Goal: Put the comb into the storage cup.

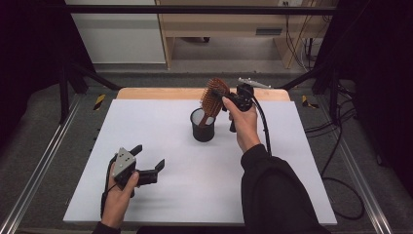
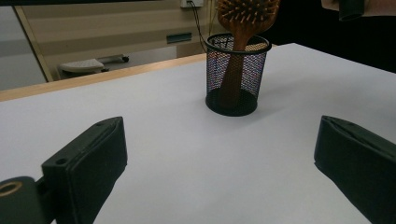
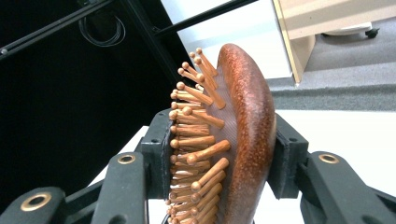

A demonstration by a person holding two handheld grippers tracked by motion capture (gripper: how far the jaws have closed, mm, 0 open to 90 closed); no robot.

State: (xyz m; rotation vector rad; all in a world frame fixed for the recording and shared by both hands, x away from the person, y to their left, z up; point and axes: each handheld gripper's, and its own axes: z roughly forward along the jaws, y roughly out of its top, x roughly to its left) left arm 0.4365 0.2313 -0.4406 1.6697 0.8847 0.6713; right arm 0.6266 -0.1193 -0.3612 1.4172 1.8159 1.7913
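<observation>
Toward twelve o'clock on the white table [image 1: 195, 190], a little right of centre, stands a black mesh cup [image 1: 202, 127], upright, with a wooden hairbrush [image 1: 213, 99] leaning out of it. Brush handle is down inside the cup; the oval head sticks up and tilts toward one o'clock, bristles facing the person's left. Right gripper [image 1: 225, 99] is clamped on the brush head: in the right gripper view one pad presses the knobbed wooden bristles, the other presses the smooth reddish back of the hairbrush [image 3: 243, 130], jaws drawn in narrow around it. Right hand [image 1: 245, 127] grips the tool's body just right of the cup, at about three o'clock from it, forearm in a dark sleeve [image 1: 277, 195] coming up from the near edge. A black cable [image 1: 263, 124] arcs from that gripper down along the arm. Left gripper [image 1: 148, 157] sits low near the table at about seven o'clock from the cup, well apart from it, jaws spread wide with nothing between them. Left hand [image 1: 118, 195] holds it near the front edge. From the left gripper view the mesh cup [image 2: 237, 74] stands ahead between the two black jaws, brush handle visible through the mesh. Beyond the far table edge, pale wooden furniture [image 1: 234, 24] and grey floor.
</observation>
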